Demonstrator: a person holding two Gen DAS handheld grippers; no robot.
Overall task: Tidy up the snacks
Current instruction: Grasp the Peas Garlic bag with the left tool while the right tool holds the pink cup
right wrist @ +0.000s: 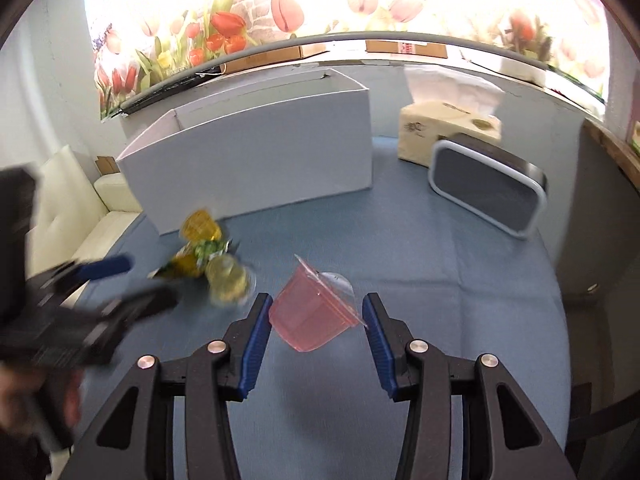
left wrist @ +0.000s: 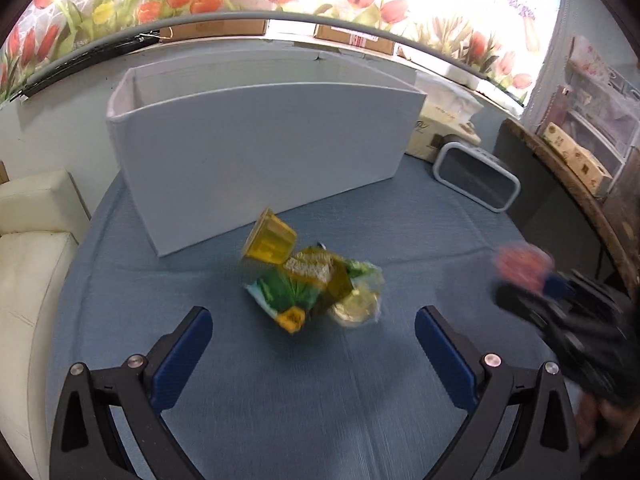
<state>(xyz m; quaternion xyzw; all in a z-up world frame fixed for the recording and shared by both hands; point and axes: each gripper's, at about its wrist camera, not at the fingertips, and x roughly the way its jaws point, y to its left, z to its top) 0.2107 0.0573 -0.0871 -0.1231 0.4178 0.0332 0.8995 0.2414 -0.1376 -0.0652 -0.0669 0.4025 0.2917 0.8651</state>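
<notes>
White box (right wrist: 256,168) stands behind snack pile (left wrist: 316,288); speaker (right wrist: 488,192) aside.

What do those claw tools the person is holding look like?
Both are alike. The left gripper and right gripper each have two black angular arms with triangular cut-outs, round silver bolts at the joints, and flat ribbed blue pads on the fingers' inner faces. No cables show.

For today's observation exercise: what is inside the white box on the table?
The white box shows only bare inner wall near its rim; its tall front wall hides the floor and any contents.
</notes>
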